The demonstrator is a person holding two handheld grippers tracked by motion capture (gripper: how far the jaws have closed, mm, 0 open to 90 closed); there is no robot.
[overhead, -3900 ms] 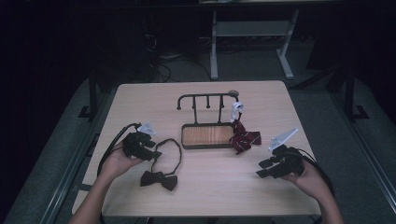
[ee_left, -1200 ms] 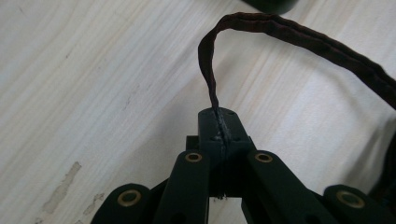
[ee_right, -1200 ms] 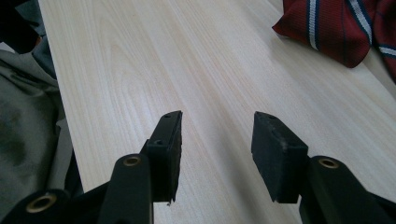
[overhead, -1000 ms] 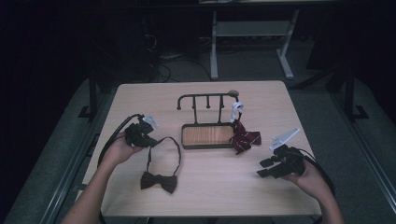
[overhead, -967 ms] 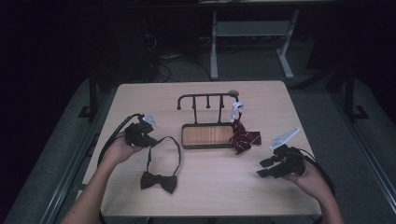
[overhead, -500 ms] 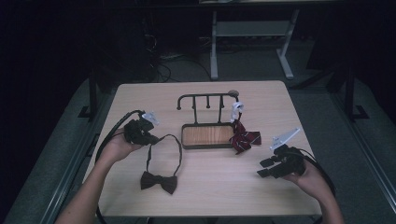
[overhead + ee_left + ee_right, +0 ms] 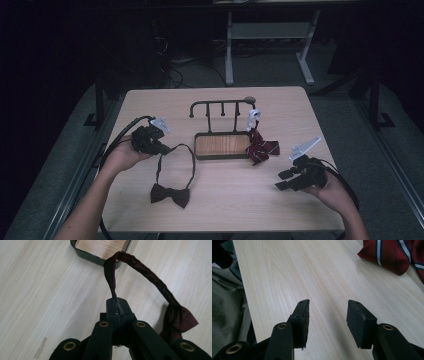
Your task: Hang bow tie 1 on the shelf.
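High view: at the table's nine o'clock side, the left gripper point(image 7: 162, 148) has its jaws clamped tight on the neck strap point(image 7: 175, 155) of a dark bow tie point(image 7: 170, 194), whose bow lies on the wooden table point(image 7: 230, 200) toward seven o'clock from the rack's tray. The left gripper view shows the maroon strap point(image 7: 140, 267) pinched between the closed pads and looping to the bow point(image 7: 178, 318). At four o'clock, the right gripper point(image 7: 282, 180) hovers with jaws partly open, holding nothing. A striped red tie point(image 7: 261, 149) hangs at the black rack point(image 7: 222, 105), just beside its wooden tray point(image 7: 221, 145).
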